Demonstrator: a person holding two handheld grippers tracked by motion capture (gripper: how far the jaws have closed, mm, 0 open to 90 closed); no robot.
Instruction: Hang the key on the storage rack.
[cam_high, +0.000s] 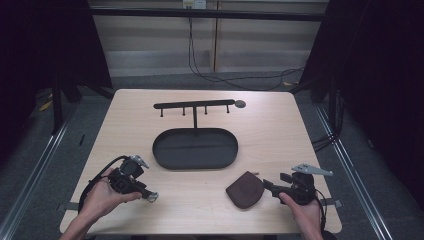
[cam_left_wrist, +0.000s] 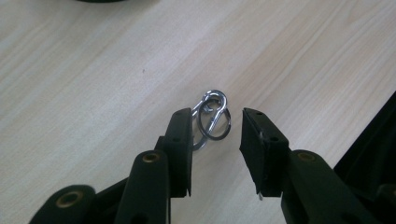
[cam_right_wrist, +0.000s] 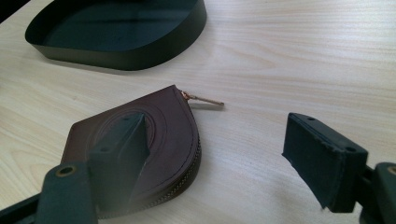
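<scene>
A small bunch of silver key rings with a clip (cam_left_wrist: 213, 116) lies on the wooden table, at the front left in the high view (cam_high: 152, 196). My left gripper (cam_left_wrist: 217, 115) is low over it, open, with the rings between the jaw tips and close against the left jaw; the right jaw stands apart from them. A brown leather coin pouch (cam_right_wrist: 173, 130) with a brass zip pull (cam_right_wrist: 206, 99) lies flat at the front right (cam_high: 245, 190). My right gripper (cam_right_wrist: 217, 120) stands open beside it, one jaw over the pouch and the other over bare table.
A black oval tray (cam_high: 195, 148) sits in the middle of the table (cam_high: 280, 130), its wall at the far left in the right gripper view (cam_right_wrist: 116, 51). Behind it stands a black rack with several hooks (cam_high: 195, 106). Cables run along the floor beyond the far edge.
</scene>
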